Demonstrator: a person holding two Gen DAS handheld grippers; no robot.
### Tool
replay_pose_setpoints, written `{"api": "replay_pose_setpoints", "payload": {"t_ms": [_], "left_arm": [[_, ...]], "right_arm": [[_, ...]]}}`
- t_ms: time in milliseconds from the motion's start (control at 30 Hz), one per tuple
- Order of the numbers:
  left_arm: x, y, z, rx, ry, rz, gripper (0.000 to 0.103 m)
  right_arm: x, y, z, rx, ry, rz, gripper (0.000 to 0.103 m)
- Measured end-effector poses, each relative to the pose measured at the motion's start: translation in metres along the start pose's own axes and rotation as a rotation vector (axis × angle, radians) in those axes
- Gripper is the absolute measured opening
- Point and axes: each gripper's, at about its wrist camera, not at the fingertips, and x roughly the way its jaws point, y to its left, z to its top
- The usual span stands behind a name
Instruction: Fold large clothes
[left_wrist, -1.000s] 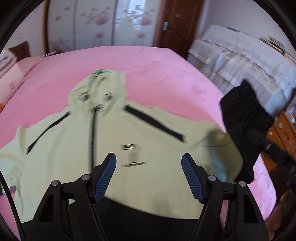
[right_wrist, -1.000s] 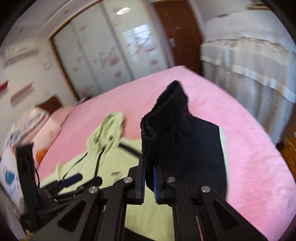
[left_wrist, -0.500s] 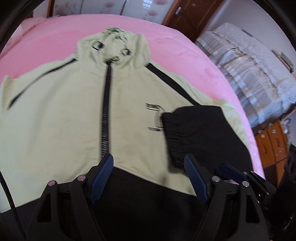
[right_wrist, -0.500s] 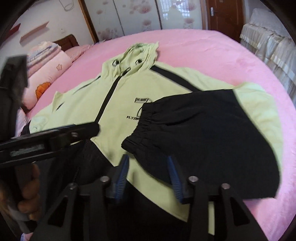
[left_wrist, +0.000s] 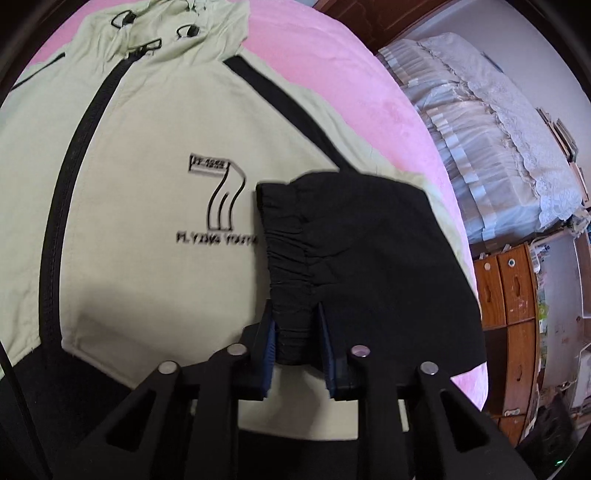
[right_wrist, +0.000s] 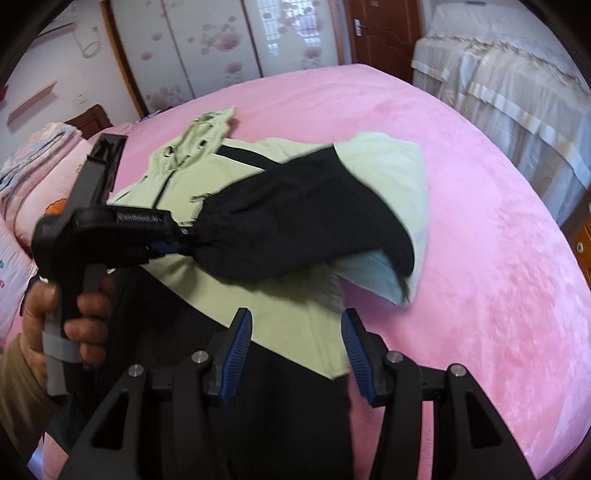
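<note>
A pale green hooded jacket (left_wrist: 147, 192) with a black zip and black hem lies face up on the pink bed (right_wrist: 480, 258); it also shows in the right wrist view (right_wrist: 295, 317). Its right sleeve (left_wrist: 369, 258), black toward the cuff, is folded across the chest. My left gripper (left_wrist: 297, 354) is shut on the gathered black cuff (left_wrist: 291, 295); in the right wrist view it (right_wrist: 173, 245) holds the cuff (right_wrist: 210, 236) slightly lifted. My right gripper (right_wrist: 295, 347) is open and empty above the jacket's lower front.
A second bed with a white lace cover (left_wrist: 509, 140) stands to the right. Wooden drawers (left_wrist: 506, 288) are by the bed's foot. Pillows (right_wrist: 22, 192) lie at the head, and a wardrobe with flower-pattern doors (right_wrist: 221, 48) and a brown door (right_wrist: 380, 33) stand behind.
My right gripper let go of the sleeve, opened and drew back. My left gripper moved right and closed on the black cuff, which now lies across the jacket's chest.
</note>
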Motion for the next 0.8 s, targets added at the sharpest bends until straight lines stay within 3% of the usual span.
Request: {"api": "replay_pose_setpoints", "payload": {"t_ms": [33,100,267,433,467,533,667,800], "left_arm": [[-0.004,-0.010,0.004,0.020,-0.022,0.024,0.008],[-0.020,-0.030,0.012,0.055,-0.072,0.037,0.007],[-0.096,-0.088,0.042,0.160,-0.295,0.049,0.006],[-0.166,-0.105,0.065,0.227,-0.440,0.082,0.005],[-0.175,-0.105,0.067,0.235,-0.468,0.107,0.005],[-0.194,-0.093,0.067,0.243,-0.529,0.174,0.005],[-0.202,-0.042,0.071,0.176,-0.527,0.257,0.005],[-0.172,0.037,0.062,0.069,-0.466,0.364,0.005]], "right_arm": [[0.006,-0.004,0.000,0.017,0.010,-0.008,0.051],[0.013,-0.016,-0.002,0.050,0.031,-0.019,0.051],[0.034,-0.033,0.011,0.128,0.014,-0.026,0.051],[0.055,-0.028,0.038,0.184,-0.029,0.016,0.050],[0.057,-0.021,0.044,0.158,-0.045,-0.006,0.038],[0.059,-0.003,0.056,0.074,-0.078,-0.104,0.003],[0.064,0.021,0.063,-0.028,-0.087,-0.168,0.002],[0.065,0.049,0.048,-0.167,-0.053,-0.189,0.003]]}}
